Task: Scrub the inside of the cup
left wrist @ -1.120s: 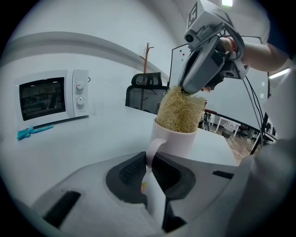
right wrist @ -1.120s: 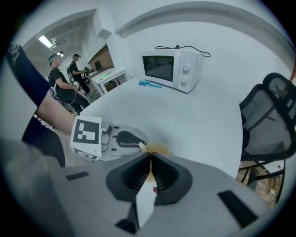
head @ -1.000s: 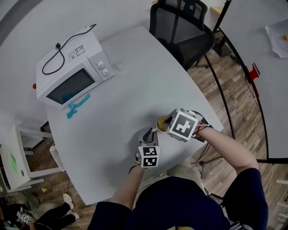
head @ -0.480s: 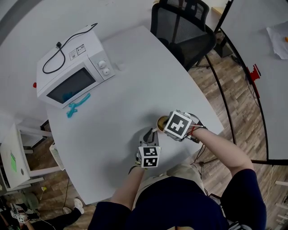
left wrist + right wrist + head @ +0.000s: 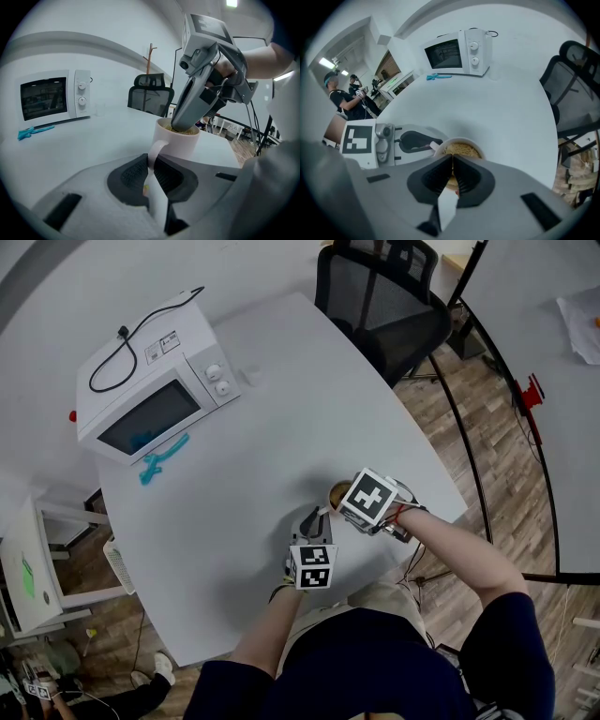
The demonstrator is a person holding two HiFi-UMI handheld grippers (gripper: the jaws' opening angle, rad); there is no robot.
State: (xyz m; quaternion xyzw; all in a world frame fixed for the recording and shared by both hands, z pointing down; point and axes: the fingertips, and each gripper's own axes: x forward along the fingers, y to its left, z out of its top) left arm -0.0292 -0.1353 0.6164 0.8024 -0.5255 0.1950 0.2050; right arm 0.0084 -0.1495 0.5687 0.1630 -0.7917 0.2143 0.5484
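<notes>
Clamping cup (image 5: pixel 183 143) handle (image 5: pixel 155 149), left tongs (image 5: pixel 151 165), right tongs (image 5: pixel 452 161) tips hidden inside

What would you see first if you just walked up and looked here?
The pale cup near the person's edge of the table: the left hand-held gripper pinches its handle, and the right hand-held gripper pokes down into it, shut on a yellow scrubber. Next comes the white microwave at the table's far corner.
</notes>
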